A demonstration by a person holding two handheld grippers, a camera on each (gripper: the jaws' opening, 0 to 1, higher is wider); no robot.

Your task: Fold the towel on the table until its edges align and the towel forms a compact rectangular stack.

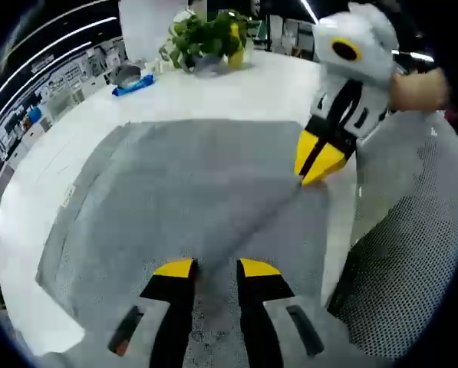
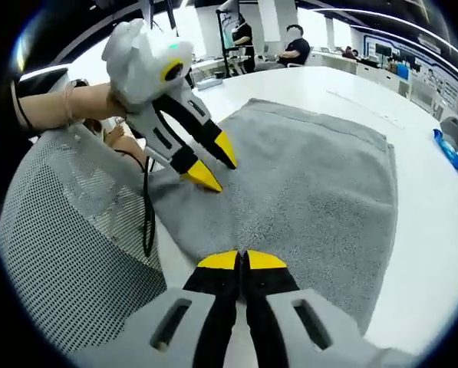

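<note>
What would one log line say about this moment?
towel: spread on table | left gripper: open, over towel | right gripper: shut on towel edge

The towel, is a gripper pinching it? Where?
Yes. The right gripper is shut on the gray towel at its near edge. The left gripper is open over the towel, holding nothing.

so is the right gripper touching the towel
Touching. In the left gripper view the right gripper has its yellow tips pressed into the grey towel, which creases there.
</note>
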